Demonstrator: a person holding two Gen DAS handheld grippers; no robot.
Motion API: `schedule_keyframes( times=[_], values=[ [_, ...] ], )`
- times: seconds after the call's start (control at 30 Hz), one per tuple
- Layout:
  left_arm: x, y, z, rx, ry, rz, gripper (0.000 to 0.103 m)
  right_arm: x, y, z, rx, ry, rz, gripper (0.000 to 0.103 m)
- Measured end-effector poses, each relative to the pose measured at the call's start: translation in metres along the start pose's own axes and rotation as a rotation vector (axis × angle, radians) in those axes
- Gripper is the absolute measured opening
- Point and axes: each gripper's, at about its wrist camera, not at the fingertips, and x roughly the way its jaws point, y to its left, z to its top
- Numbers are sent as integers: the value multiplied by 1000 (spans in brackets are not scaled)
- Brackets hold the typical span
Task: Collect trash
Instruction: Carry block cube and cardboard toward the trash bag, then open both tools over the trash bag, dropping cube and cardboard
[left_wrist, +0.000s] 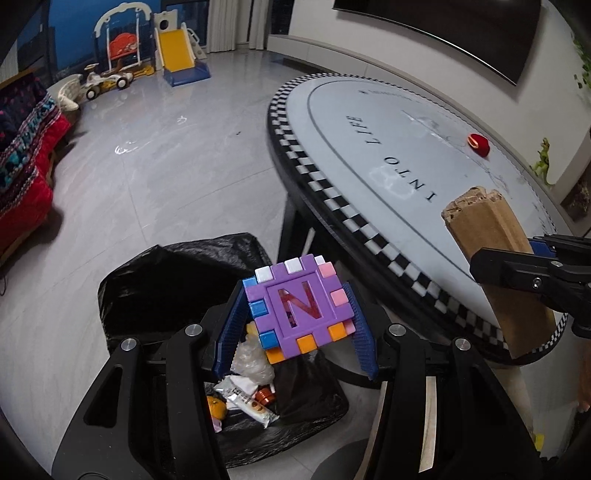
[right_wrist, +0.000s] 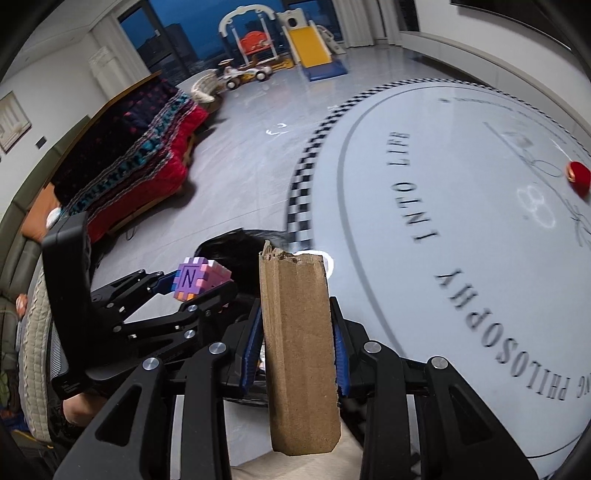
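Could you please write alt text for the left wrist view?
The left gripper holds a purple letter-N block above an open black trash bag holding wrappers. Right of it, the right gripper grips a cardboard piece beside the oval table.

A round grey table (left_wrist: 369, 122) with a checkered rim carried a small red object (left_wrist: 479, 143), while a black bin bag (left_wrist: 155, 273) of rubbish stood on the tiled floor (left_wrist: 166, 166) beside it.

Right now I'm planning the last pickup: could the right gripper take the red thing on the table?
Probably not yet. The right gripper is shut on the cardboard piece, so its jaws are occupied. The red thing lies unobstructed, far across the table.
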Motion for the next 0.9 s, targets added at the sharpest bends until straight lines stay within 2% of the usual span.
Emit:
schedule_keyframes(
  times=[0.33, 0.4, 0.43, 0.47, 0.5, 0.53, 0.6, 0.73, 0.9],
  values=[
    [-12, 53, -43, -82, 26, 111, 51, 43, 53, -12, -71, 68, 50, 35],
    [-13, 64, -51, -98, 38, 131, 51, 54, 63, -14, -87, 93, 63, 37],
    [-13, 71, -56, -110, 42, 144, 52, 61, 69, -16, -104, 113, 64, 43],
    [-13, 77, -59, -121, 47, 158, 62, 68, 75, -17, -127, 133, 56, 54],
    [-13, 83, -62, -134, 54, 184, 76, 73, 79, -18, -139, 138, 37, 59],
    [-13, 89, -66, -150, 51, 230, 96, 76, 81, -20, -142, 134, 25, 62],
    [-14, 99, -70, -181, 50, 276, 97, 80, 82, -22, -135, 139, 28, 62],
    [-12, 116, -75, -233, 68, 269, 97, 75, 74, -24, -106, 133, 30, 62],
    [-13, 110, -71, -215, 65, 253, 97, 69, 62, -26, -79, 116, 32, 68]
  ],
)
